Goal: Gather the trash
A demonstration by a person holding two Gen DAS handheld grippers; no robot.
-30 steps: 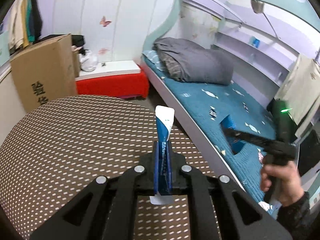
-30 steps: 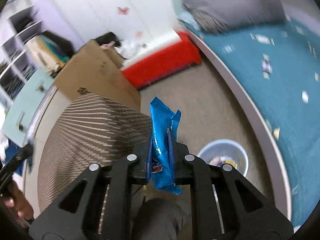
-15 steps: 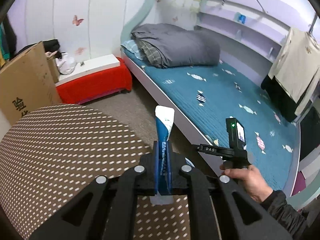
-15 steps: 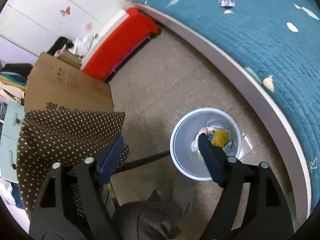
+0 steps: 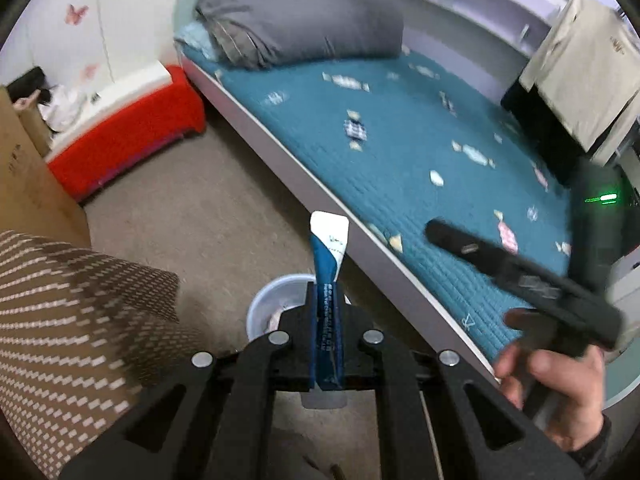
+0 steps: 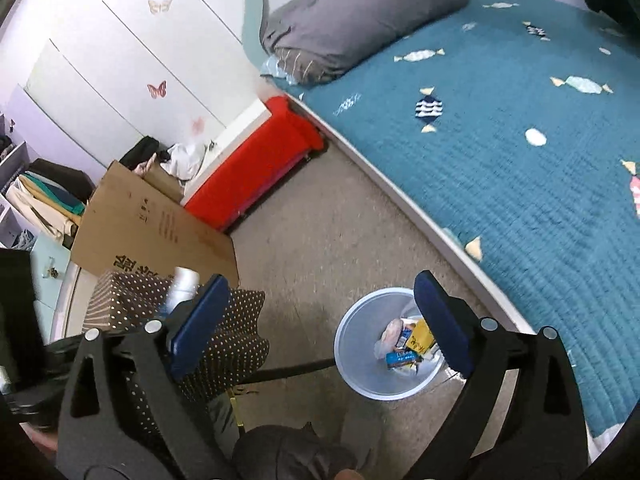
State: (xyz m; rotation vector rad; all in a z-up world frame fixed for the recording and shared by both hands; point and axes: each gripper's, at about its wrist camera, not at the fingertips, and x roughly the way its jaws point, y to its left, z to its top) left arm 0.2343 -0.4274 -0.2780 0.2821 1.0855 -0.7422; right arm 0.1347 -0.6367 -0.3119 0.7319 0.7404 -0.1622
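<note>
My left gripper is shut on a blue and white wrapper that sticks up between its pads. It hangs past the table edge, above the pale blue bin on the floor. My right gripper is opening, its blue pads wide apart with nothing between them. It hovers over the same bin, which holds several wrappers, a blue packet among them. The left wrist view shows the right gripper's black body in a hand. The left wrapper's white tip peeks behind the right gripper's left pad.
A table with a brown dotted cloth is at the left. A cardboard box and a red bench stand behind it. The bed with a teal quilt and grey duvet runs along the right. A dark-clothed knee is below.
The right jaws have opened and the blue snack wrapper has left them. The left gripper has swung with its wrapper from over the table to above the bin.
</note>
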